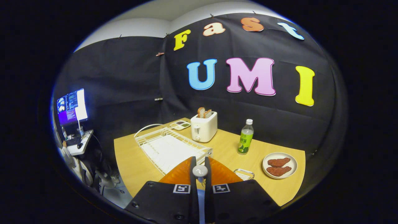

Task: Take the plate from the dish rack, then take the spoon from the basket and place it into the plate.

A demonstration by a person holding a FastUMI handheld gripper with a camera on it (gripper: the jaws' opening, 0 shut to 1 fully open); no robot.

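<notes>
Slippage is the main risk: the hand-held gripper (199,174) pinches a spoon (200,170) by its narrow end, fingers nearly together, at the frame's lower centre, so the spoon could twist or drop in transit. An orange plate (174,175) lies just beneath; the dish rack (169,148) and a small wire basket (244,173) flank it on the worktop (224,147).

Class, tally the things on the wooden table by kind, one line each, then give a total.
White wire dish rack: 1
White toaster with bread slices: 1
Green-labelled plastic bottle: 1
White round plate with brown food: 1
Small wire basket: 1
Small tray behind the rack: 1
Total: 6
</notes>
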